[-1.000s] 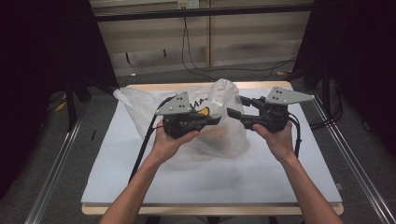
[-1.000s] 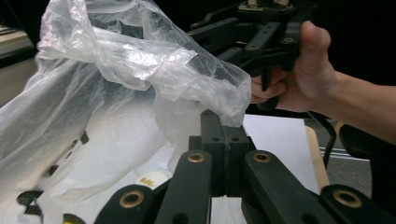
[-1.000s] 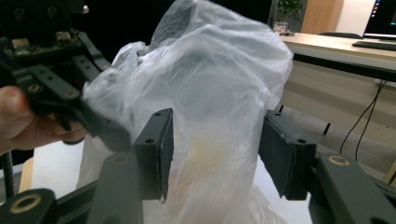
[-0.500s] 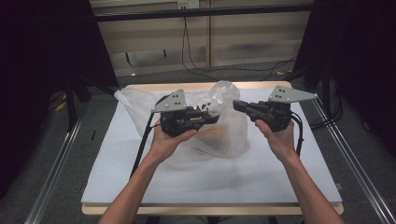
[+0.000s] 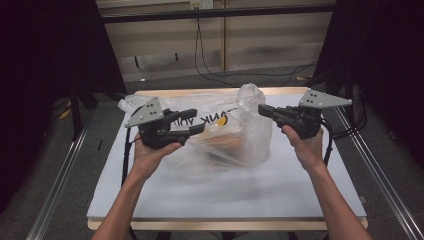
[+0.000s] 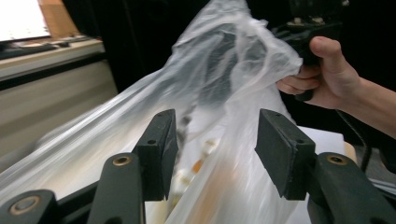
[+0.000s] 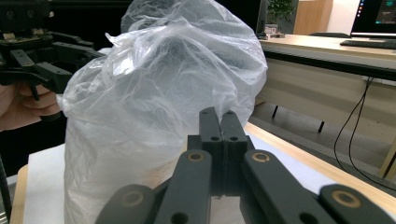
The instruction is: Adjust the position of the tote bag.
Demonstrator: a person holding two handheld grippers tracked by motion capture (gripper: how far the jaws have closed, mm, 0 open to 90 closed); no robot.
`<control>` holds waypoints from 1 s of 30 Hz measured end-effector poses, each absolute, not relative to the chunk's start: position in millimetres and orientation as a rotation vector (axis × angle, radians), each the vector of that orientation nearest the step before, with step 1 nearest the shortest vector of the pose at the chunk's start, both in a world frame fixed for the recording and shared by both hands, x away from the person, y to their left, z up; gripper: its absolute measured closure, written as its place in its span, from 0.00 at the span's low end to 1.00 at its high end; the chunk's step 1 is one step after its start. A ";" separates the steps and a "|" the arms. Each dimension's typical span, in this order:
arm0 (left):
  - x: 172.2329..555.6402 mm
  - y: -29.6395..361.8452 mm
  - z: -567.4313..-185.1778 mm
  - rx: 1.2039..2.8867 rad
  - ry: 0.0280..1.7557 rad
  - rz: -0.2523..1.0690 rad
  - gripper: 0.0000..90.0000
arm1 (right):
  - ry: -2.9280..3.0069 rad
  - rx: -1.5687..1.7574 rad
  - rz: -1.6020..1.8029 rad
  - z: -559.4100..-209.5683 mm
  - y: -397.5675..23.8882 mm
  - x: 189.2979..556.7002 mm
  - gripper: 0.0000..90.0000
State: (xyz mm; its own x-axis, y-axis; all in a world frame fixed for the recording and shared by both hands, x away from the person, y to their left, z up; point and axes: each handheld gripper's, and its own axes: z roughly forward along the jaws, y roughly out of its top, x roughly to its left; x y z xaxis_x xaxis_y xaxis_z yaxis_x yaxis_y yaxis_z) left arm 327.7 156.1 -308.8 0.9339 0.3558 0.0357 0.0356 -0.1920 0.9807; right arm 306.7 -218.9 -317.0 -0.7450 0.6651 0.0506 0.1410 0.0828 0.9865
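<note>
Holding bag top [image 5: 250, 97], right gripper [image 5: 266, 111] fingers clenched on thin plastic; left gripper [image 5: 195, 122] fingers just opening, released, bag [image 6: 224, 107] straight ahead between them.

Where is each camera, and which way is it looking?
High view: sits above the person's side, looks forward and down at the table; shows both forearms, the left gripper and the right gripper beside the plastic bag.
Left gripper view: rides on the left gripper, looks between its spread fingers at the bag; the person's other hand shows beyond.
Right gripper view: rides on the right gripper, looks past its shut fingers at the bag.
All three share the bag.
</note>
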 end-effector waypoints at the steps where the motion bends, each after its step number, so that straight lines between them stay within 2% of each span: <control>1: 327.6 168.8 -311.2 1.734 0.329 0.304 0.53 | 1.947 0.800 1.705 -317.6 -220.8 307.3 1.00; 7: 330.3 190.3 -317.0 1.733 0.392 0.315 0.49 | 1.936 0.838 1.693 -322.1 -225.7 312.5 1.00; 13: 330.3 217.0 -316.9 1.738 0.424 0.344 0.50 | 1.912 0.857 1.710 -322.7 -236.6 313.7 1.00; 14: 331.2 224.1 -317.3 1.738 0.431 0.360 0.57 | 1.904 0.863 1.713 -321.9 -240.7 312.9 1.00; 19: 338.6 252.9 -322.7 1.732 0.493 0.398 0.61 | 1.895 0.867 1.717 -321.5 -245.1 312.7 1.00; 24: 352.2 273.8 -339.7 1.701 0.615 0.396 0.46 | 1.883 0.868 1.723 -321.2 -246.4 313.5 1.00; 28: 362.2 271.6 -351.1 1.733 0.659 0.383 0.30 | 1.883 0.868 1.732 -321.4 -245.6 313.8 1.00; 30: 369.7 267.8 -357.9 1.736 0.674 0.349 0.27 | 1.884 0.869 1.733 -321.4 -245.7 313.6 1.00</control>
